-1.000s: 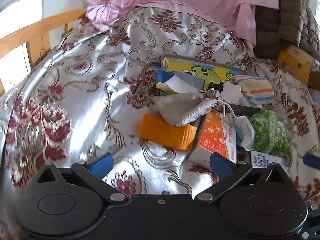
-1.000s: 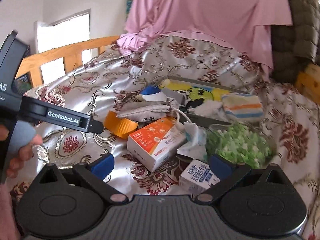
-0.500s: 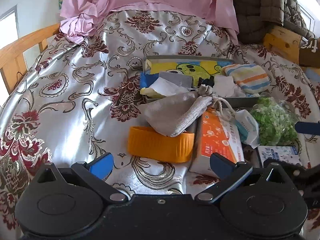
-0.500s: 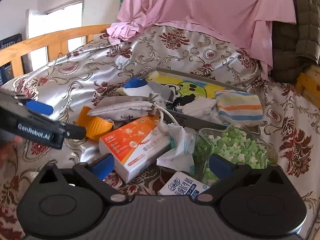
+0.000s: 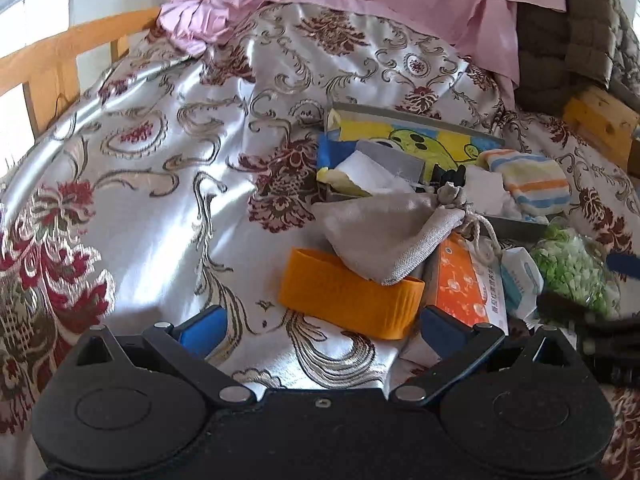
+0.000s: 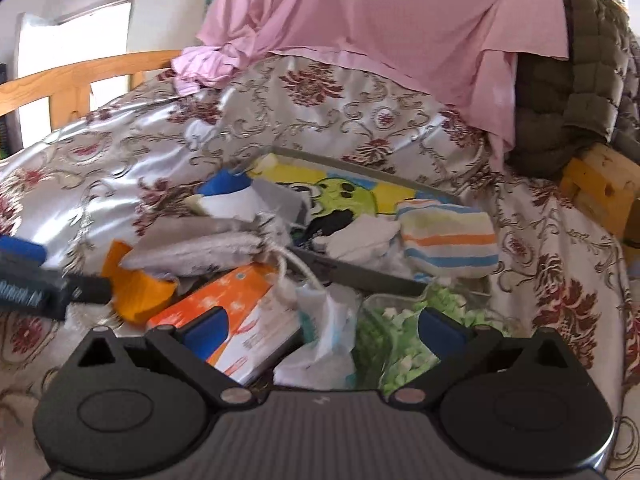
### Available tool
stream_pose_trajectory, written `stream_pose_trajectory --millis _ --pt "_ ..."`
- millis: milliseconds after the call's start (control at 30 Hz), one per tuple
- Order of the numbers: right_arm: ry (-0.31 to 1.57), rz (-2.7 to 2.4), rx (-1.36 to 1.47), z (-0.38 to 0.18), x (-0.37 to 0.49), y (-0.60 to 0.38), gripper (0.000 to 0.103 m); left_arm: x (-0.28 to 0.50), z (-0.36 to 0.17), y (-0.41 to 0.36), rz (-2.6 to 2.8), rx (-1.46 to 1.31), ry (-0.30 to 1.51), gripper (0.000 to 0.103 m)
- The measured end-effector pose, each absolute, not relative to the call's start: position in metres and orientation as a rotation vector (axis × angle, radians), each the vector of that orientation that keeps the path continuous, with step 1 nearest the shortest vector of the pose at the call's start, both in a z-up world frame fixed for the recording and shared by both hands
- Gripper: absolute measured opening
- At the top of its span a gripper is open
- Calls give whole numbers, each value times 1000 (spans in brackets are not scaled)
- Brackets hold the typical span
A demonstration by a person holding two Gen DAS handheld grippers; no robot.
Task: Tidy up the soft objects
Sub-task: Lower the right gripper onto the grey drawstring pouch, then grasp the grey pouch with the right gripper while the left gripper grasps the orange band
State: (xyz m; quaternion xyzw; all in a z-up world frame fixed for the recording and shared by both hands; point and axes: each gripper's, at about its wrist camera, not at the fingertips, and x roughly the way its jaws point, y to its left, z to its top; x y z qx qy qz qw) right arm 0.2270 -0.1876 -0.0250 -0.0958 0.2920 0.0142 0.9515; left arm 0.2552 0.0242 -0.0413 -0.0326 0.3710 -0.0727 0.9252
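A heap of soft things lies on the satin bedspread. A grey drawstring pouch rests on an orange band and an orange tissue box. Behind them a grey tray with a cartoon picture holds folded cloths and a striped towel. My left gripper is open and empty, just short of the orange band. My right gripper is open and empty, low over the tissue box, a white tissue pack and a bag of green bits. The pouch lies beyond it.
A pink sheet drapes over the far end of the bed, with a dark quilted blanket at the right. A wooden bed rail runs along the left. A wooden block sits at the far right.
Both grippers have moved closer to the heap. The right gripper has dropped low over the tissue box and the green bag. The left has shifted left and nearer the orange band.
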Motion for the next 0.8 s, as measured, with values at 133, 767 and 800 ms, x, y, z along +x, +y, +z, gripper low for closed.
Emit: stream_pose_trajectory --millis 133,767,800 --pt "585 11 -169 -18 244 -186 103 255 -46 25 -176 -26 722 102" --pt "684 257 102 -29 333 -189 103 287 -81 30 -442 -133 592 102" --pt "696 262 104 -31 338 -188 103 288 -83 28 -433 -122 591 102"
